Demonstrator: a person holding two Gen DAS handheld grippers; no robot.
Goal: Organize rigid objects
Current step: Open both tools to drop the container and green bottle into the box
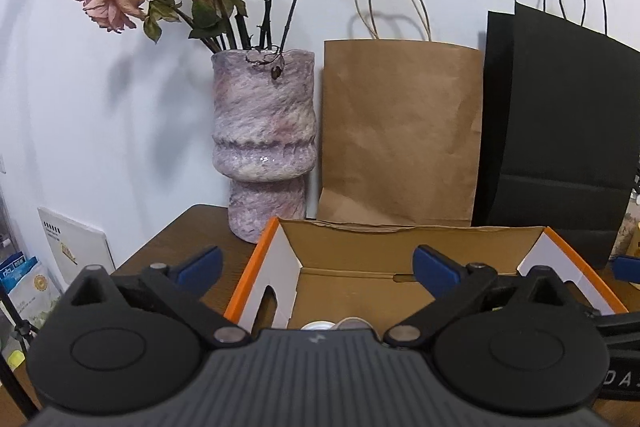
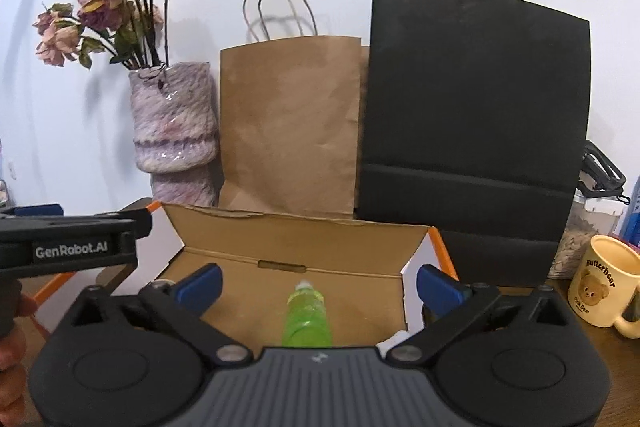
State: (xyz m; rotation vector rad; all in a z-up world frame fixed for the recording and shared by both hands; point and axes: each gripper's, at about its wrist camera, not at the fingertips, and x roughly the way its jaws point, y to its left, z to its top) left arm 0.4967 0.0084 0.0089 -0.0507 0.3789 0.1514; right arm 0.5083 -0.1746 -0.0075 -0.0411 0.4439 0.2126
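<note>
An open cardboard box (image 1: 352, 231) with orange edges lies on the dark wooden table; it also shows in the right wrist view (image 2: 296, 227). A green bottle (image 2: 306, 319) lies inside it, just in front of my right gripper (image 2: 318, 285), which is open and empty above the box. My left gripper (image 1: 316, 267) is open and empty over the box's left part; white round items (image 1: 320, 325) peek out below it. The left gripper's body (image 2: 68, 247) shows at the left of the right wrist view.
A marbled purple vase (image 1: 264, 147) with dried roses stands behind the box at the left. A brown paper bag (image 1: 400, 131) and a black paper bag (image 2: 472, 107) lean against the white wall. A yellow bear mug (image 2: 604, 283) stands at the right.
</note>
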